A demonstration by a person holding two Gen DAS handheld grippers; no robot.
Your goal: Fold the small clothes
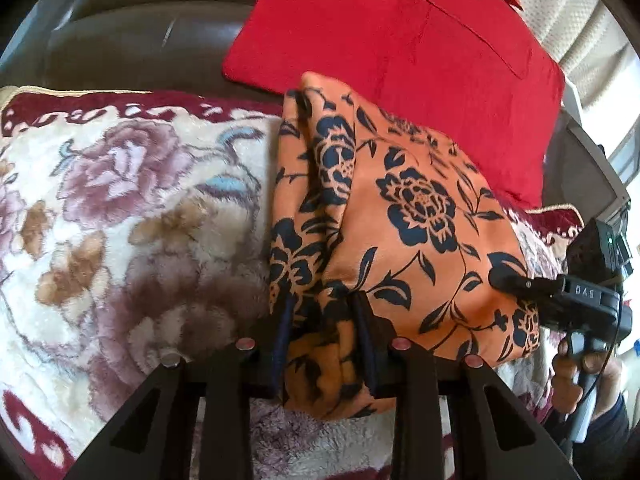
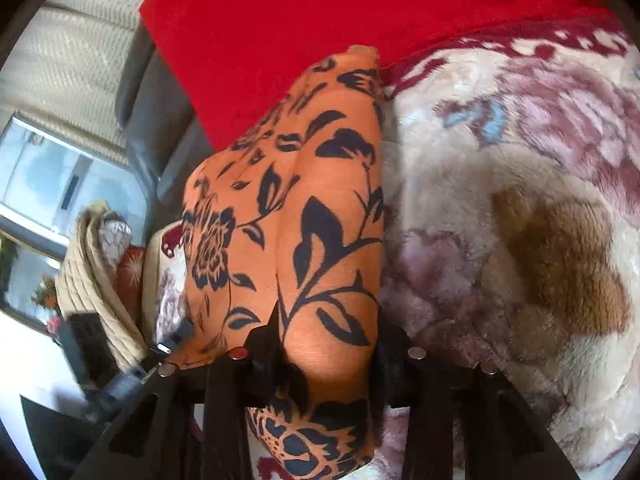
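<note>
An orange garment with black flowers (image 1: 400,216) lies folded on a plush floral blanket (image 1: 132,208). My left gripper (image 1: 324,320) is shut on the garment's near edge, with cloth bunched between its two fingers. My right gripper (image 1: 508,280) comes in from the right and pinches the garment's right side. In the right wrist view the garment (image 2: 320,208) fills the middle and runs back between the fingers of my right gripper (image 2: 328,344), which is shut on it. The blanket (image 2: 500,220) lies to its right.
A red cushion (image 1: 400,40) leans behind the garment and also shows in the right wrist view (image 2: 320,12). A dark leather sofa back (image 1: 140,24) is at the far left. A window (image 2: 44,184) and stacked items (image 2: 92,272) are off to the side.
</note>
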